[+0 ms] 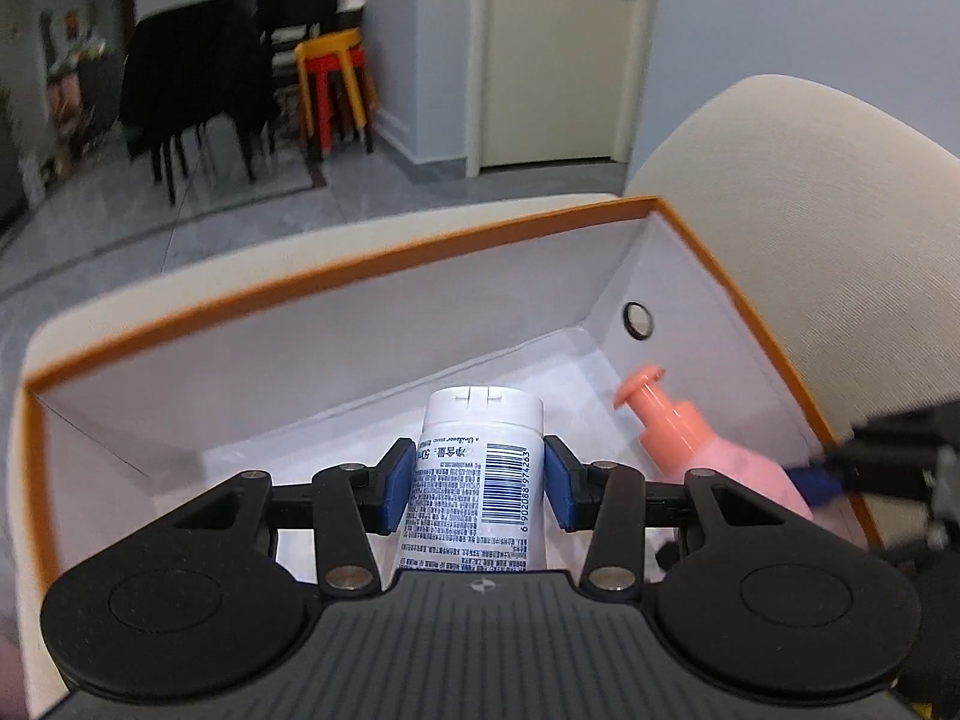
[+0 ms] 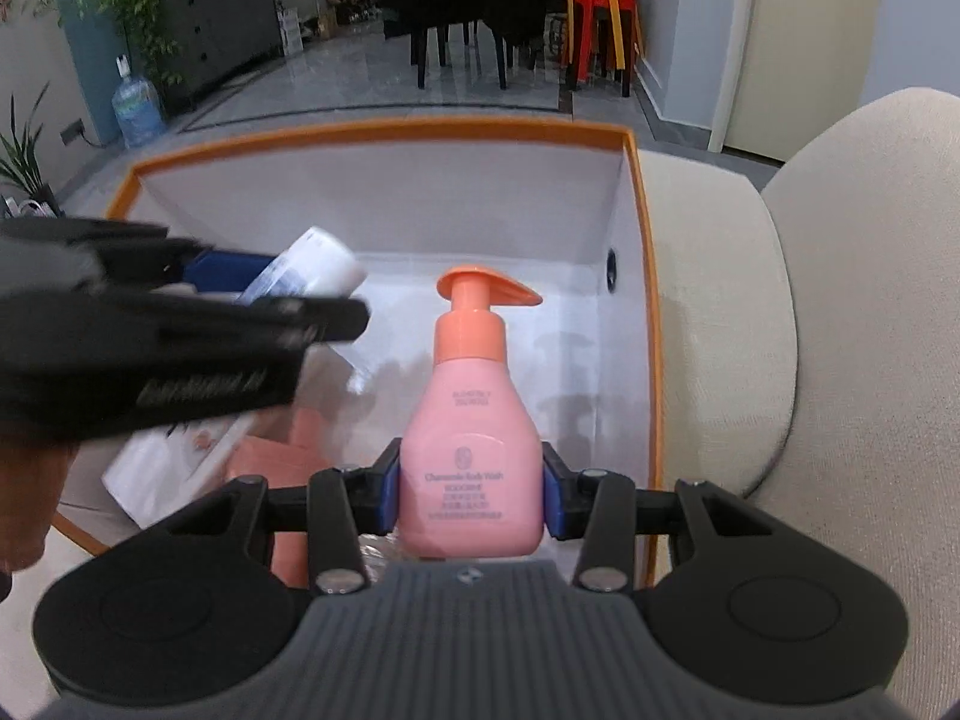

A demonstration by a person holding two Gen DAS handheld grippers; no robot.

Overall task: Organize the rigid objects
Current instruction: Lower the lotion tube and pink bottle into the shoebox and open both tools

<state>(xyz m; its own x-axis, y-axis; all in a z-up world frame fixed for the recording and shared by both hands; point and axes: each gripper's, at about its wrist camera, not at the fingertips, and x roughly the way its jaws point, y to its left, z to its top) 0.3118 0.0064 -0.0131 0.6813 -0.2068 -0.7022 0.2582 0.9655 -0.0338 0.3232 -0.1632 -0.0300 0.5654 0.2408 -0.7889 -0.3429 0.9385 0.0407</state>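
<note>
- Left wrist view: the left gripper (image 1: 479,480) is clamped narrowly on a white tube (image 1: 477,480), blue pads pressing its sides, held over the orange-rimmed box (image 1: 360,267). The pink pump bottle (image 1: 708,450) sits at about three o'clock of the tube. Neither is set down yet, I judge.
- Right wrist view: the right gripper (image 2: 469,492) grips the pink pump bottle (image 2: 471,450) by its body, above the box floor. Peach packages (image 2: 288,456) already lie inside at eight o'clock.
</note>
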